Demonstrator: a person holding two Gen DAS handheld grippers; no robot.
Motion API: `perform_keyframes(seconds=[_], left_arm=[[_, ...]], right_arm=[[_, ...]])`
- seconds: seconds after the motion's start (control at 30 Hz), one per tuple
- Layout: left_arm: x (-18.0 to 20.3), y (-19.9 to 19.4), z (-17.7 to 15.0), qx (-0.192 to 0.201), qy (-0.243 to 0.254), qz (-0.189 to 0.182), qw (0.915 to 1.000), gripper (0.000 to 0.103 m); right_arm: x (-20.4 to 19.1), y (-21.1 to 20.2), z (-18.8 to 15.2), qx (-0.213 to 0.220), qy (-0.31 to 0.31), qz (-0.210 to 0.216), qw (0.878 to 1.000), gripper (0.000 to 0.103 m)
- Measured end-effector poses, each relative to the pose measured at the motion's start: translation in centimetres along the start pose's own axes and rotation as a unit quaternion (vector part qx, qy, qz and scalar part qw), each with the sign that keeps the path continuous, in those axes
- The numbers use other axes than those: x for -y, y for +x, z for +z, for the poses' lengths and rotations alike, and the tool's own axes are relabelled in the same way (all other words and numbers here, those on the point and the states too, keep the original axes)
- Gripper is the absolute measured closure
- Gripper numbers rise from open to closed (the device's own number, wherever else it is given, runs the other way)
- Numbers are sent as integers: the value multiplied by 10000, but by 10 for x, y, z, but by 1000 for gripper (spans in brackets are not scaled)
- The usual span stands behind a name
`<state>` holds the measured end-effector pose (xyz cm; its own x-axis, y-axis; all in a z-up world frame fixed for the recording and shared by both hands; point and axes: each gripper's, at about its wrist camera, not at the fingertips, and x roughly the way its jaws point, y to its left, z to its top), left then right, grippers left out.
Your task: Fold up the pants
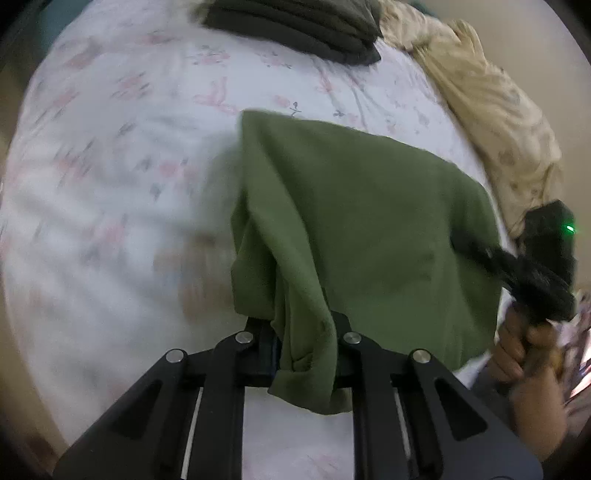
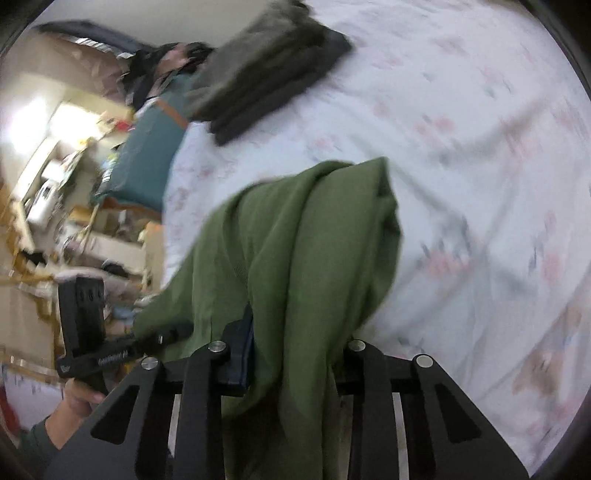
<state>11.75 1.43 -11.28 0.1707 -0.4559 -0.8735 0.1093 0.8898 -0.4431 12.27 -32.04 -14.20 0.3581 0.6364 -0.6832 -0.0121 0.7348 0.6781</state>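
Note:
The green pants (image 1: 354, 221) hang lifted over the floral bed sheet (image 1: 110, 184), held between both grippers. My left gripper (image 1: 301, 347) is shut on one bunched edge of the pants. My right gripper (image 2: 295, 354) is shut on the other edge of the pants (image 2: 295, 240), with cloth draped over its fingers. The right gripper also shows at the right edge of the left wrist view (image 1: 491, 258), and the left gripper at the lower left of the right wrist view (image 2: 147, 341). Both views are motion-blurred.
A stack of folded dark clothes (image 1: 295, 26) lies at the far side of the bed, also in the right wrist view (image 2: 266, 74). A crumpled beige blanket (image 1: 491, 110) lies along the right. Cluttered furniture (image 2: 55, 184) stands beyond the bed edge.

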Motion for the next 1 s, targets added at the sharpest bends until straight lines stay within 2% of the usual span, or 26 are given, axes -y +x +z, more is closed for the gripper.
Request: perform_keyframes(seconds=[0.03, 0.1, 0.13, 0.17, 0.2, 0.23, 0.27, 0.3, 0.33, 0.37, 0.4, 0.43, 0.47, 0.53, 0.57, 0.63, 0.67, 0.73, 0.77, 0.8, 0.83, 0.87, 0.9, 0.97, 1.0], left_arm=[[4, -9, -10, 84, -31, 9, 10000, 90], [10, -20, -36, 222, -95, 143, 9996, 88], [9, -16, -48, 172, -130, 227, 9995, 87], [4, -9, -56, 90, -209, 318, 9992, 86], [-3, 9, -62, -168, -329, 504, 9980, 80], [-8, 26, -63, -505, -362, 615, 9962, 77], [-11, 35, -63, -703, -336, 700, 9945, 62], [-16, 42, -62, -850, -215, 905, 9920, 46], [-19, 39, -61, -779, -183, 994, 9918, 40], [-23, 31, -59, -633, -191, 1160, 9910, 28], [-25, 21, -58, -463, -206, 1389, 9890, 24], [-26, 6, -56, -237, -233, 1635, 9860, 24], [-27, -3, -55, -87, -259, 1695, 9851, 24], [-22, -27, -53, 381, -262, 1743, 9836, 24], [-19, -30, -53, 441, -197, 1718, 9839, 24], [-14, -24, -54, 292, -40, 1600, 9867, 24], [-17, -19, -56, 172, -65, 1619, 9866, 25], [-18, 3, -55, -387, -153, 1518, 9875, 35], [-17, 10, -54, -568, -160, 1395, 9885, 51], [-16, 13, -55, -665, -150, 1261, 9897, 59], [-16, 15, -56, -703, -133, 1231, 9898, 63], [-14, 16, -57, -723, -88, 1206, 9900, 79], [-13, 18, -57, -758, -34, 1157, 9904, 94], [-6, 11, -54, -655, 67, 1195, 9906, 98], [-5, -1, -52, -471, 100, 1173, 9919, 99]], right_arm=[[-2, -2, 6, -13, -49, 192, 9998, 74], [-1, 8, 13, -473, -70, 515, 9975, 74], [-2, 18, 12, -718, -179, 450, 9962, 73], [-5, 29, 7, -941, -388, 211, 9946, 70], [-5, 41, 2, -1170, -568, -120, 9914, 67], [-2, 50, -3, -1345, -620, -364, 9883, 54], [7, 54, -9, -1448, -493, -557, 9867, 37], [11, 53, -10, -1454, -357, -613, 9868, 29], [18, 47, -12, -1433, -75, -732, 9869, 24], [20, 39, -13, -1377, 65, -747, 9876, 25], [18, 28, -14, -1275, 99, -827, 9883, 25], [14, 12, -13, -1044, 54, -1085, 9886, 25], [6, -8, -14, -714, -20, -1361, 9881, 25], [-4, -32, -21, -405, -112, -1534, 9873, 25], [-10, -42, -30, -328, -157, -1466, 9885, 25], [-17, -51, -46, -322, -244, -1353, 9900, 25], [-17, -49, -57, -406, -251, -1422, 9887, 25], [-13, -36, -77, -705, -154, -1583, 9848, 26], [-8, -29, -82, -853, -84, -1641, 9827, 32], [-2, -24, -88, -986, -10, -1640, 9815, 38], [1, -18, -91, -1081, 64, -1548, 9820, 62], [0, -16, -94, -1093, 105, -1399, 9841, 90], [-3, -14, -95, -1099, 21, -1366, 9845, 99], [-7, -16, -93, -1072, -102, -1304, 9856, 101], [-11, -20, -91, -1032, -107, -1201, 9873, 101]])
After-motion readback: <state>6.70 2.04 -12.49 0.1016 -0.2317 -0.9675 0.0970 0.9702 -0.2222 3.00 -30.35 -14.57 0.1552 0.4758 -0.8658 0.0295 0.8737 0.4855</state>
